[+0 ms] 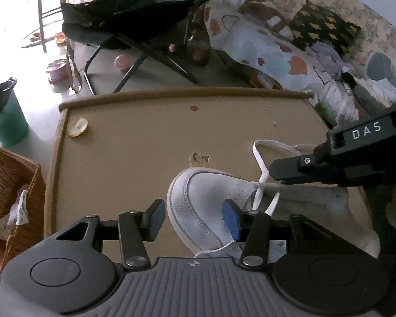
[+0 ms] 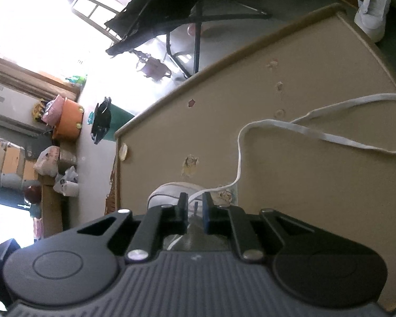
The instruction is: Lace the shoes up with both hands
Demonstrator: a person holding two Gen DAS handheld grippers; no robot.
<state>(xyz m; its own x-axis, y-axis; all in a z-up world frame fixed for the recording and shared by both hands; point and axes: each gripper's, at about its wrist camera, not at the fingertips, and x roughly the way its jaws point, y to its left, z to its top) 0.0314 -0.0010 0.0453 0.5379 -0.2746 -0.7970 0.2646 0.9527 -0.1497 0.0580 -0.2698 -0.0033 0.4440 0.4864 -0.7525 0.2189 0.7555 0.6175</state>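
1. My left tongs (image 1: 195, 218) stand spread around the toe of the white shoe (image 1: 198, 206). One blue pad rests against the upper, on the side toward the lace holes; the other stands clear on the far side. They bracket the shoe but do not clamp it.
2. My right tongs (image 2: 194, 207) are nearly pressed together, with the white lace (image 2: 253, 128) passing into the narrow gap. The strand is thin there, so I cannot tell whether the pads truly bite it.
3. To do this step well, I judge I should steady the toe with the left tongs. Then I would pinch the lace close to its eyelet, not out on the slack, so the strand stays controllable and flat.
4. The shoe lies on the tabletop (image 1: 145, 137), right under both tongs. Its long axis runs from the toe at my left tongs back toward the right tongs' side. The toe points away and to the left in the left wrist view.
5. Beyond my right tongs the spare lace trails off in a loose loop across the tabletop. I would watch that it does not snag.
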